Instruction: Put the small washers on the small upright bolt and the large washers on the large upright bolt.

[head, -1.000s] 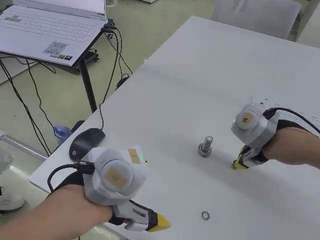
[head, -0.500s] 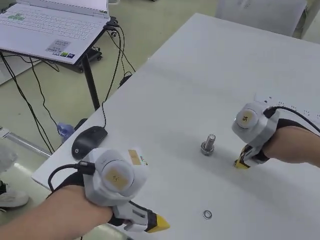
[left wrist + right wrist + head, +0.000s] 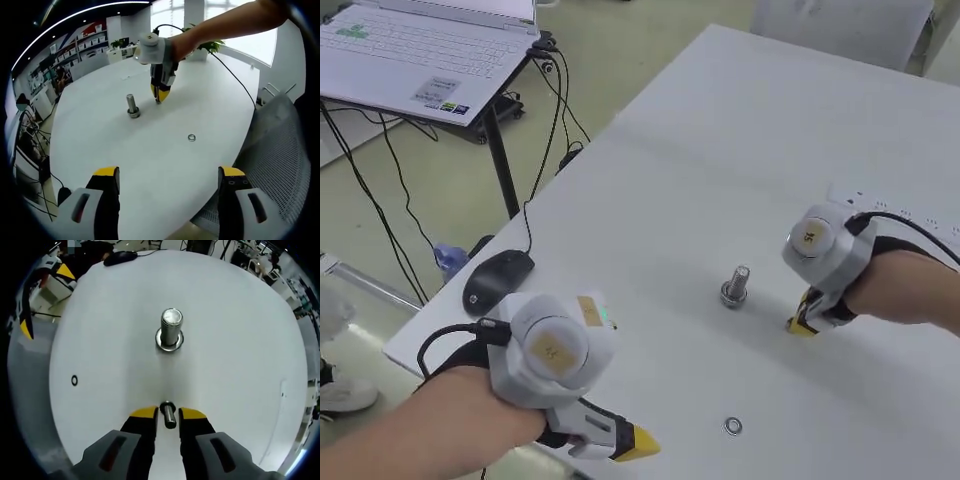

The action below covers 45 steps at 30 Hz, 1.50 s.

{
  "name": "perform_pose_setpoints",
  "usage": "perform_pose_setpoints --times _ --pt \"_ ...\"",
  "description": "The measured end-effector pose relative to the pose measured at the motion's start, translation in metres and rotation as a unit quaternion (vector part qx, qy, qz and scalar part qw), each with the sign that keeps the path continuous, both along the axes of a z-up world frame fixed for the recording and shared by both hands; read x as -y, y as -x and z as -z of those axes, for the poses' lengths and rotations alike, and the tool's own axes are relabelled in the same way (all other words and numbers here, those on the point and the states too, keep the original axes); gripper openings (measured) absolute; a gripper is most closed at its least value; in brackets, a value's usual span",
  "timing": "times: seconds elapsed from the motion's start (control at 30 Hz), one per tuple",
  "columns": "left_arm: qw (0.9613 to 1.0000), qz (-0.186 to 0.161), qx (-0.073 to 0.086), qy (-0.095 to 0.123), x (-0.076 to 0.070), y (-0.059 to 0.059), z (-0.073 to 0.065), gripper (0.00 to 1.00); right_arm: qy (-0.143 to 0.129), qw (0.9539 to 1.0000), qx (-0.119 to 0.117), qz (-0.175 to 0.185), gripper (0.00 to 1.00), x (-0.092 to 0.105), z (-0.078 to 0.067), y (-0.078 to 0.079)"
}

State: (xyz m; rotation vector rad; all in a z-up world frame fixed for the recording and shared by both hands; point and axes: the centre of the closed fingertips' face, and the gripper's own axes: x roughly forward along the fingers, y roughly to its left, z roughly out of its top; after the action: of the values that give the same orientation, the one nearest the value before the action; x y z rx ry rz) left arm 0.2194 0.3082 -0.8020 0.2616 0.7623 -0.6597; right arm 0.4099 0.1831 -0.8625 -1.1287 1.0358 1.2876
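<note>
The large bolt [image 3: 735, 285] stands upright mid-table, with a wider metal ring round its base [image 3: 169, 339]. Just right of it, my right gripper [image 3: 800, 326] points down at the table. In the right gripper view its jaws [image 3: 168, 413] are shut on a small dark bolt [image 3: 168, 416] held upright at the tabletop. One small washer [image 3: 733, 427] lies flat nearer the front edge; it is also in the left gripper view [image 3: 191, 137]. My left gripper [image 3: 635, 443] hovers at the table's front left, open wide [image 3: 167, 172] with nothing between its fingers.
A black mouse [image 3: 498, 280] with its cable lies at the table's left corner. A laptop [image 3: 420, 50] sits on a separate stand beyond the left edge. A white power strip [image 3: 890, 205] lies behind the right gripper. A mesh chair [image 3: 280, 150] stands beside the table.
</note>
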Motion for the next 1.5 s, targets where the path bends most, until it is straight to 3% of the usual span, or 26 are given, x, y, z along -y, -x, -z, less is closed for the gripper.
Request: perform_pose_setpoints --times 0.4,1.03,1.13,1.5 --pt "1.0 -0.001 0.0 -0.002 -0.001 0.002 -0.001 0.8 -0.01 0.9999 0.0 -0.006 0.25 -0.003 -0.006 0.0" --pt "0.9999 0.013 0.009 0.004 0.0 0.005 -0.017 0.8 -0.045 0.9987 0.019 -0.013 0.31 -0.008 -0.051 0.016" --pt "0.9998 0.014 0.009 0.004 -0.002 0.006 -0.02 0.8 -0.049 0.9986 0.02 -0.01 0.31 -0.008 -0.053 0.015" --pt "0.9995 0.028 0.014 0.002 0.0 0.008 -0.029 0.8 -0.061 0.9979 0.018 -0.011 0.31 -0.007 -0.06 0.039"
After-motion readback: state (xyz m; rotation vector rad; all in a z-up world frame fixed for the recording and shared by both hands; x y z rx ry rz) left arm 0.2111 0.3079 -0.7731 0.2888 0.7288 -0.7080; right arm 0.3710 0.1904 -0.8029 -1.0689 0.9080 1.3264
